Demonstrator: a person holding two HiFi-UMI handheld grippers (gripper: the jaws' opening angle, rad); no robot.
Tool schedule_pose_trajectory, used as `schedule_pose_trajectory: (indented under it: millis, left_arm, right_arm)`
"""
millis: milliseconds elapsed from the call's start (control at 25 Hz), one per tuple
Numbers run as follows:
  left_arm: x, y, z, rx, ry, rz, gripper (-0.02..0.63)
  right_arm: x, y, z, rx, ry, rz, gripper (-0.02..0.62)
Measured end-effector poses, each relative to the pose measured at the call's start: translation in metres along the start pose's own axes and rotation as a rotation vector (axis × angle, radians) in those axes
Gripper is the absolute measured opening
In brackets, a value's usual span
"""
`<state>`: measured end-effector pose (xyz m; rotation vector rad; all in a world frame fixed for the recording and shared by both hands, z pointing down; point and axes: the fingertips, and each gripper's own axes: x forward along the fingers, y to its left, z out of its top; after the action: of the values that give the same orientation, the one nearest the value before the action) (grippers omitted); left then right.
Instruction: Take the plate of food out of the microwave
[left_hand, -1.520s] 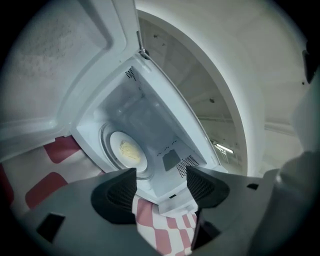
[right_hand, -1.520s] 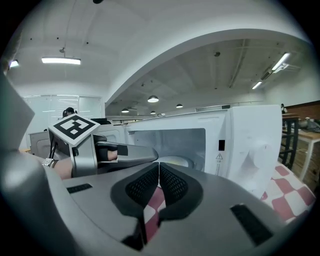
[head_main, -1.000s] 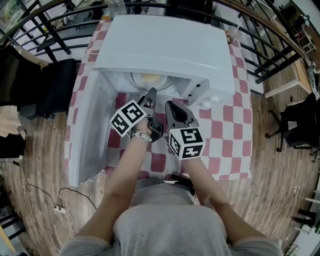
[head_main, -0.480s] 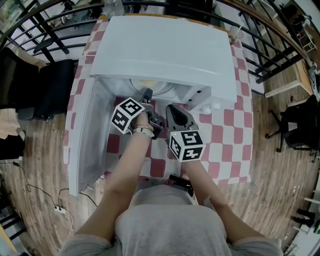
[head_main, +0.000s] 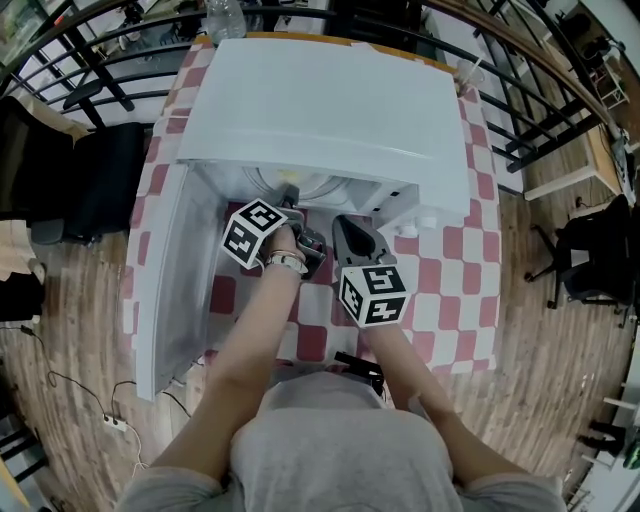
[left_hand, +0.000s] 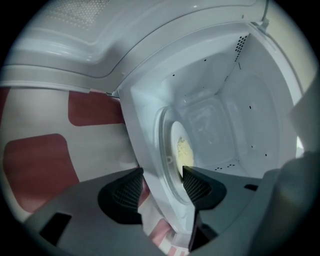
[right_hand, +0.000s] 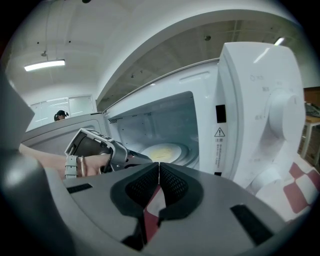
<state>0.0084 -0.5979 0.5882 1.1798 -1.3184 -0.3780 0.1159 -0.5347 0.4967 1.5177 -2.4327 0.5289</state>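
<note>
The white microwave (head_main: 330, 100) stands on the checked table with its door (head_main: 165, 270) swung open to the left. Inside, a pale plate with yellow food (left_hand: 181, 150) sits on the glass turntable; it also shows in the right gripper view (right_hand: 162, 150). My left gripper (head_main: 290, 192) reaches into the cavity. Its jaws (left_hand: 162, 186) straddle the plate's near rim and are closing, with a gap still visible beside one pad. My right gripper (head_main: 345, 222) hangs in front of the microwave, shut (right_hand: 159, 172) with nothing in it.
The microwave's control panel with a round dial (right_hand: 280, 115) is on the right of the opening. The red-and-white checked tablecloth (head_main: 450, 270) runs in front. Black railings (head_main: 520, 110) and a wooden floor surround the table.
The left gripper has moved forward from the doorway into the cavity, up to the plate's rim. The right gripper has stayed about where it was, shut.
</note>
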Motion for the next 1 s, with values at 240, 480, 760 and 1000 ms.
schedule_pose_trajectory:
  millis: [240, 480, 760, 1000]
  left_arm:
    - [-0.002, 0.0, 0.0, -0.007, 0.011, 0.006, 0.241]
    - [-0.012, 0.0, 0.0, -0.017, 0.014, 0.012, 0.188]
    - [-0.019, -0.007, 0.003, -0.002, 0.005, -0.013, 0.09]
    - [-0.023, -0.009, 0.003, -0.037, 0.012, -0.021, 0.038]
  right_arm:
    - [-0.005, 0.003, -0.004, -0.002, 0.006, 0.003, 0.026]
    - [-0.012, 0.001, 0.0, -0.004, -0.004, -0.005, 0.026]
    - [-0.014, 0.01, 0.004, -0.008, -0.013, 0.009, 0.026]
    - [-0.018, 0.01, 0.005, -0.012, -0.016, 0.005, 0.026]
